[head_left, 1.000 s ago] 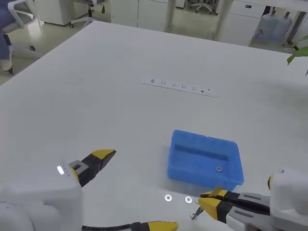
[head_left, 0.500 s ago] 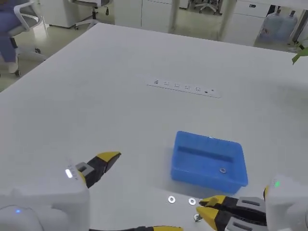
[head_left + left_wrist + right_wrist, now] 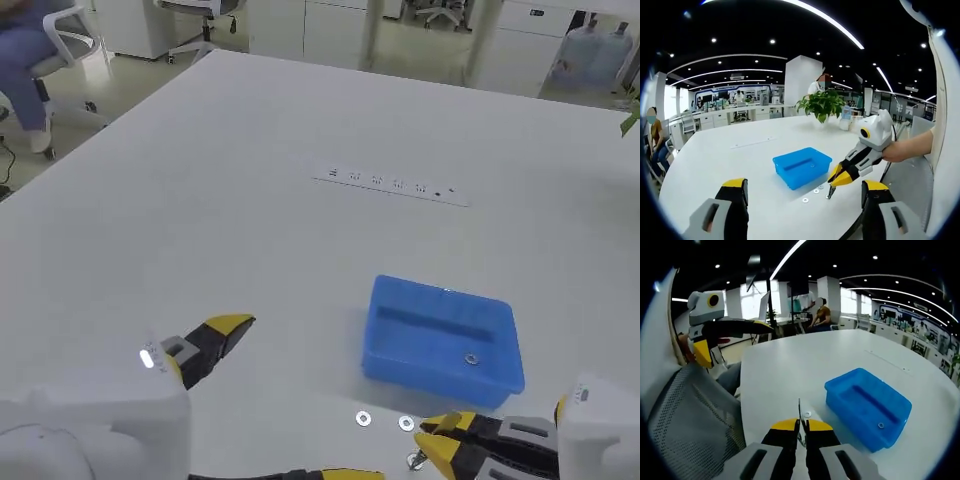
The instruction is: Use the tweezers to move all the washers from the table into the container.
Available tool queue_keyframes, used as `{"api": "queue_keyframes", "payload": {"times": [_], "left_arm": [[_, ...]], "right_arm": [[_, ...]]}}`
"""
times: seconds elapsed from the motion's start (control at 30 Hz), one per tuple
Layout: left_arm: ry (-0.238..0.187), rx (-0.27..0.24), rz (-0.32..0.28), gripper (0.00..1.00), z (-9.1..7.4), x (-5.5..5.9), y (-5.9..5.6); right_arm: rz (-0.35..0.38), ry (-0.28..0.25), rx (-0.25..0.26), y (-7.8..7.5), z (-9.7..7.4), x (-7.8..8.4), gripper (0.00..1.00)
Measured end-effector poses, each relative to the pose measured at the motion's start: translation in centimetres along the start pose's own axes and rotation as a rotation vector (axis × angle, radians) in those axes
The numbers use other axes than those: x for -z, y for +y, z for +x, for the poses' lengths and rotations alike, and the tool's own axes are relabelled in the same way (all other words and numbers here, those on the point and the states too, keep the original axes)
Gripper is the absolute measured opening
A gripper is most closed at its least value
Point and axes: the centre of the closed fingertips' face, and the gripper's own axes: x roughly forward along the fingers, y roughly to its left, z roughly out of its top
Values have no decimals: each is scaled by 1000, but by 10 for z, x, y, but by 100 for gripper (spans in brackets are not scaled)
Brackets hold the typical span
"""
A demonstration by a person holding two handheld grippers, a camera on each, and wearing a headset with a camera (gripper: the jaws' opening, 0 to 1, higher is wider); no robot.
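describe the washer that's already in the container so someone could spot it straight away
On the white table, find the blue container. One small silver washer lies on its floor, toward the near right corner. It sits inside the walls, while the other washers lie out on the table in front.

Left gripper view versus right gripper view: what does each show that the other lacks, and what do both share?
Left gripper view: the right gripper from outside, held by a person's arm, tweezers pointing down at the table. Right gripper view: the left gripper at upper left, jaws open. Both: the blue container, washers beside it, the table.
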Motion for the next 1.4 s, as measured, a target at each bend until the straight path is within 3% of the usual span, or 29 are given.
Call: {"api": "queue_keyframes", "payload": {"times": [0.23,0.57,1.07,1.4], "left_arm": [[-12,-7,-9,96,-1,-3,3],[-13,-8,-5,96,-1,-3,2],[-12,-9,-15,96,1,-1,5],[-10,-8,-10,96,-1,-1,6]], "right_arm": [[4,-14,6,-1,-3,-8,1],[79,-133,50,-20,-23,-40,1],[112,-149,95,-35,-33,-41,2],[125,-218,121,-44,-41,-65,2]]}}
